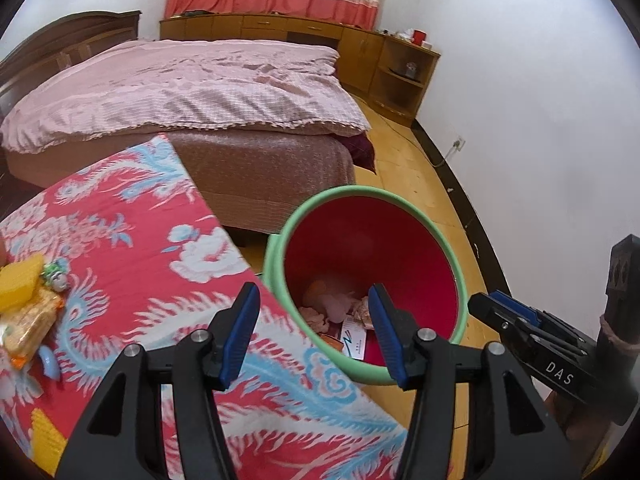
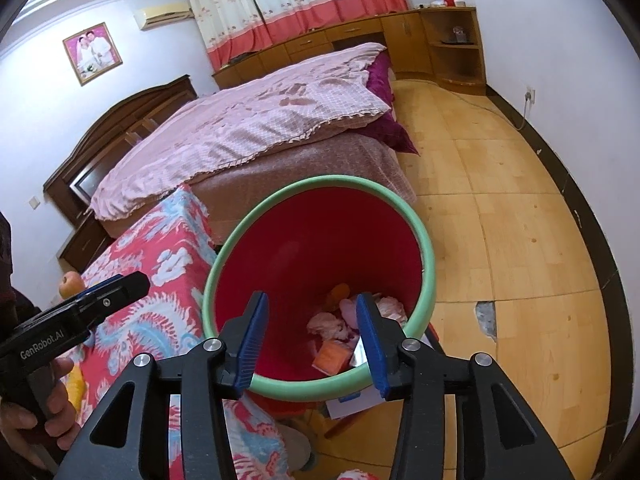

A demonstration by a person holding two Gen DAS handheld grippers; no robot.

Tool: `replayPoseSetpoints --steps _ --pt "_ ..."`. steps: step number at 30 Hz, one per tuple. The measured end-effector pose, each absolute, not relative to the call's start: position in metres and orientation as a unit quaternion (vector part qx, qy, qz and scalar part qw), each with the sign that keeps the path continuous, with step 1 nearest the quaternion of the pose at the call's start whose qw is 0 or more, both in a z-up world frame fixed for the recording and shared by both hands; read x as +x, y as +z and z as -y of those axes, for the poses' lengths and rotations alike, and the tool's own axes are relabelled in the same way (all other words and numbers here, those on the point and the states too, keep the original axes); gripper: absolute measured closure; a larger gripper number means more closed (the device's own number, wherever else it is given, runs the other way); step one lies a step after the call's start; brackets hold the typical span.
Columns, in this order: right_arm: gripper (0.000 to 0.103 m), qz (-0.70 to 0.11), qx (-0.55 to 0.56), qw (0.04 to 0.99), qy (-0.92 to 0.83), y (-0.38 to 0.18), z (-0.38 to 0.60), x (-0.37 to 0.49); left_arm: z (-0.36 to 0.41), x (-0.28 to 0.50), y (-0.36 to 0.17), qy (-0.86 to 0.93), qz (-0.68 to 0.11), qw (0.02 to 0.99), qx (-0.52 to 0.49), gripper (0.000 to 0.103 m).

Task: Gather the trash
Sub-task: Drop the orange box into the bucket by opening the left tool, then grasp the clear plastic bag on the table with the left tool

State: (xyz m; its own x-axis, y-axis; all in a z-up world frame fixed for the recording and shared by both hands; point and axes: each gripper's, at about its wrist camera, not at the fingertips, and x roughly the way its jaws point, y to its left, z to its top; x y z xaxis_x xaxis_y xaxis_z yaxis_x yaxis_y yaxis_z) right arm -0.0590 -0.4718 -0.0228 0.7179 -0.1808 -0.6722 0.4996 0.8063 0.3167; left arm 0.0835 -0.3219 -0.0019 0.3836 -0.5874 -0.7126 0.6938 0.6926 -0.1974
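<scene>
A red bin with a green rim (image 1: 460, 276) (image 2: 429, 248) stands on the floor beside a table with a red floral cloth (image 1: 132, 248) (image 2: 160, 264). Crumpled tissues and papers (image 1: 340, 308) (image 2: 340, 320) lie in its bottom. My left gripper (image 1: 312, 332) is open and empty above the table edge next to the bin; it also shows in the right wrist view (image 2: 116, 288). My right gripper (image 2: 310, 336) is open and empty over the bin's mouth; it shows in the left wrist view (image 1: 504, 312). Snack wrappers and yellow packets (image 1: 28, 304) lie on the table's left.
A bed with a pink quilt (image 1: 192, 92) (image 2: 248, 120) stands behind the table. Wooden cabinets (image 1: 360, 48) line the far wall. An orange fruit (image 2: 71, 283) sits on the table. A white box (image 2: 352, 402) lies on the floor by the bin. The wooden floor (image 2: 520, 240) stretches to the right.
</scene>
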Motion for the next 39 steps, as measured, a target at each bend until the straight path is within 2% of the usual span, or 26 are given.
replayPoseSetpoints --steps 10,23,28,39 --pt "0.055 -0.324 0.236 0.901 -0.168 -0.012 0.448 -0.053 0.271 0.092 0.017 -0.342 -0.384 0.856 0.044 0.047" --pt "0.047 -0.321 0.218 0.913 -0.124 0.007 0.413 -0.036 0.191 0.118 0.043 -0.27 -0.374 0.887 0.019 0.046" --pt "0.046 -0.323 0.207 0.918 -0.106 0.013 0.396 -0.027 0.154 0.135 0.051 -0.232 -0.374 0.898 0.017 0.046" --pt "0.046 -0.337 0.192 0.919 -0.073 0.018 0.363 0.006 0.083 0.172 0.042 -0.168 -0.397 0.902 0.01 0.046"
